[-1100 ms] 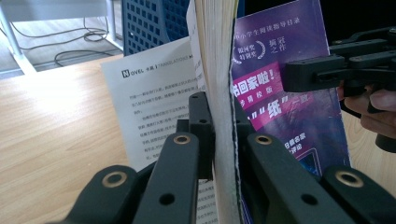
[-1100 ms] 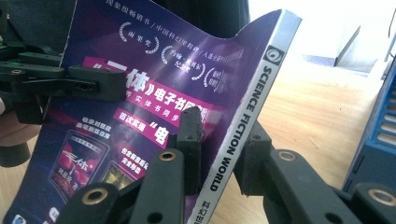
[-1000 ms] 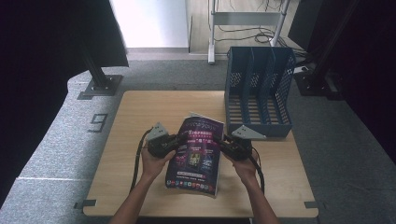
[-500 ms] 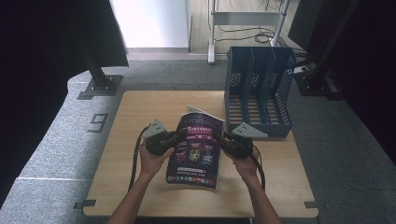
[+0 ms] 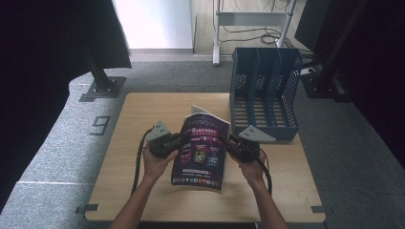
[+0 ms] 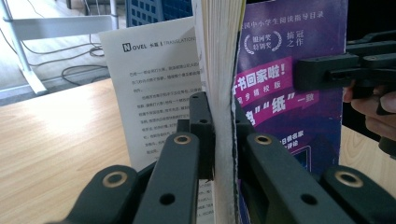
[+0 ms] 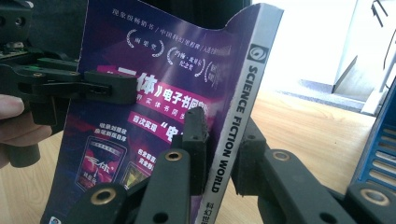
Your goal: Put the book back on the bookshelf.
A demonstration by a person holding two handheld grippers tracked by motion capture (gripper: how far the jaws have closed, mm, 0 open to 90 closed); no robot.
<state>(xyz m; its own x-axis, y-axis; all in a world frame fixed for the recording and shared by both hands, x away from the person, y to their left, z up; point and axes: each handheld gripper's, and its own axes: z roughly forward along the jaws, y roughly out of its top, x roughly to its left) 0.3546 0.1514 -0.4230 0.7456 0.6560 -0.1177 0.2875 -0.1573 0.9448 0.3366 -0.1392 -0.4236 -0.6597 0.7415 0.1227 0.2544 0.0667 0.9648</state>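
A magazine point(image 5: 200, 150) is held tilted above the middle of a wooden table point(image 5: 143, 114), clamped at its sides by the left gripper point(image 5: 179, 139) and right gripper point(image 5: 226, 140), with a blue file rack point(image 5: 264, 90) at the far right corner, on grey carpet point(image 5: 62, 143).

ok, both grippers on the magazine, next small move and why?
Probably carry it up and toward the file rack. The left gripper pinches the magazine at its page edge, the right gripper at its spine, and it is tilted up beside the rack's open slots.
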